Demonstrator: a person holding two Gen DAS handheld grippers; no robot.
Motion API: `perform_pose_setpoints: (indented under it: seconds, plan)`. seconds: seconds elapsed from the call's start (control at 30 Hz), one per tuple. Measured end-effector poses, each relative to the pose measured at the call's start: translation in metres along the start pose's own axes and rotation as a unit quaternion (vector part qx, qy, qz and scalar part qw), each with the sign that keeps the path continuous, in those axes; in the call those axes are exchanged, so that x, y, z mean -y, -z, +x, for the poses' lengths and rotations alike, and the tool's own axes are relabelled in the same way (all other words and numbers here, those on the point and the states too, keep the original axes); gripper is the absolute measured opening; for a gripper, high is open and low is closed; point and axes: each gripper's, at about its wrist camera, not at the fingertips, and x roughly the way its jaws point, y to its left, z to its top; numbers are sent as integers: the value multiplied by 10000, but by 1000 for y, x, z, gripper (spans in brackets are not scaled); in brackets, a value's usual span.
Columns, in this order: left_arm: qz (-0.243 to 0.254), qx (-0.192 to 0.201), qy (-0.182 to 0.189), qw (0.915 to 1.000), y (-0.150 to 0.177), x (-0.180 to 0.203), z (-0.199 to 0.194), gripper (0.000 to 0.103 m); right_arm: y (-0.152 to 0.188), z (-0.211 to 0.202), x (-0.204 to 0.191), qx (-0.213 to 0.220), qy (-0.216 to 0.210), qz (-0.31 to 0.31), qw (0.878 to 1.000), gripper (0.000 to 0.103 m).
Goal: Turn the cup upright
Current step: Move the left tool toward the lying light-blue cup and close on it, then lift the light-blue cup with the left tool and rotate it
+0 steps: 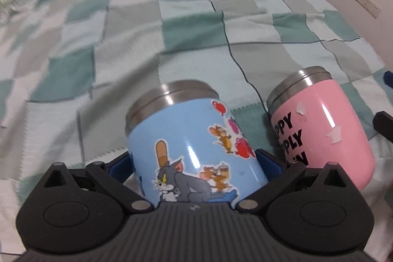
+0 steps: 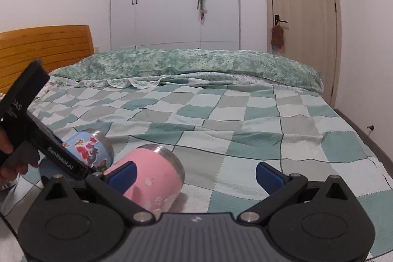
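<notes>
two glossy steel-rimmed cups: left gripper (image 1: 194, 161) clamps the blue cup (image 1: 189, 151).

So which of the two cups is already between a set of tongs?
The blue cartoon cup, gripped by the left tongs. The pink cup lies beside it on the checked bedspread, off-centre before the open right tongs.

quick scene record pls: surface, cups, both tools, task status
surface: bed with checked green quilt
blue cup: blue cartoon cup, steel rim pointing away from the left camera, tilted, not upright
pink cup: pink cup lying on its side on the quilt, beside the blue one
left tool: left tool, blue pads on both sides of the blue cup, shut on it
right tool: right tool open, left pad next to the pink cup, not gripping
task status: no cup upright yet
</notes>
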Motion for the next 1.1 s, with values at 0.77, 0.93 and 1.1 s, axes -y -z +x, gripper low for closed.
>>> perform_pose_setpoints:
  seconds: [0.77,0.93,1.1]
  plan:
    - [344,185,-83,9992,20,26,-42,89,-1,-22,-4,339,-128,67,9993,103]
    - [334,250,-28,9991,39,37,-65,86,-1,-42,-12,533,-260,138,9981,103]
    - [296,328,29,9990,67,50,-99,86,-1,-71,-25,727,-389,202,9964,103]
